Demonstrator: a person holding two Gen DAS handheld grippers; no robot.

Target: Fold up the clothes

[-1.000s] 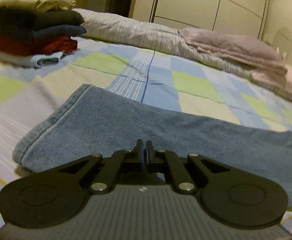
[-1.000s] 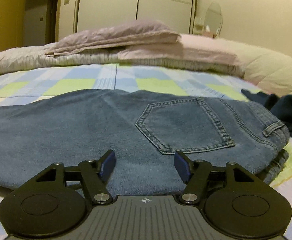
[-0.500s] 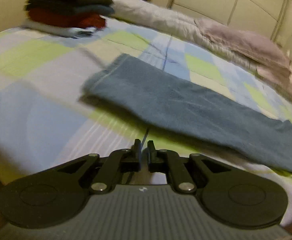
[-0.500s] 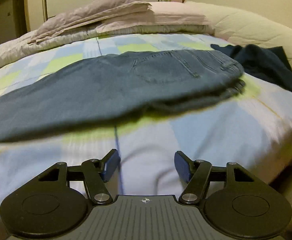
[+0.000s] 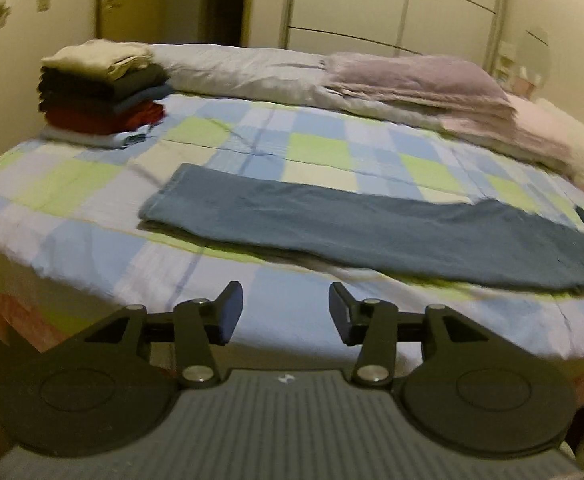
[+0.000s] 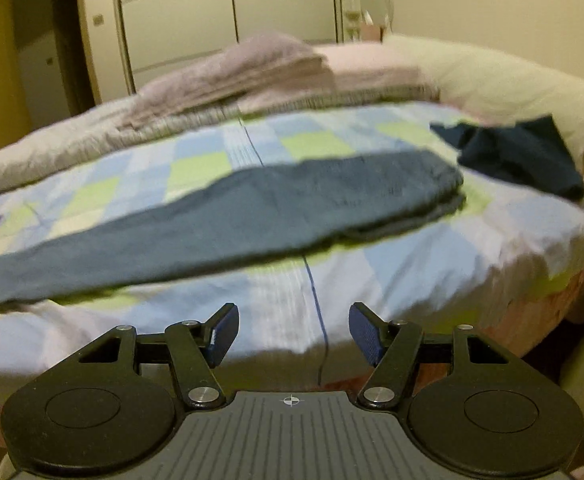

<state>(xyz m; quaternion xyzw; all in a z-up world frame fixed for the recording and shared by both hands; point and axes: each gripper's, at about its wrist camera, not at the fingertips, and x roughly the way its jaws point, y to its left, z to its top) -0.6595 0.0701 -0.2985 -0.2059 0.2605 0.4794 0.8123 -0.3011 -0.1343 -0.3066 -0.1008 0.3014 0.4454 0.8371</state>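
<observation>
Checked bedspread (image 5: 92, 176) carries the folded jeans (image 5: 371, 228) lengthwise — left claw (image 5: 286, 312) and right claw (image 6: 293, 334) both gape, empty.

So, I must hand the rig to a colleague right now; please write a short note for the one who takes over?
Left gripper: open, empty, held off the near edge of the bed.
Right gripper: open, empty, also short of the bed edge.
Jeans: folded lengthwise, legs together, lying flat across the checked bedspread.
Done: a stack of folded clothes at the far left corner.
Left: fold the jeans shorter and probably add them to the stack; a dark blue garment lies crumpled by the jeans' waist end, not yet folded.
</observation>
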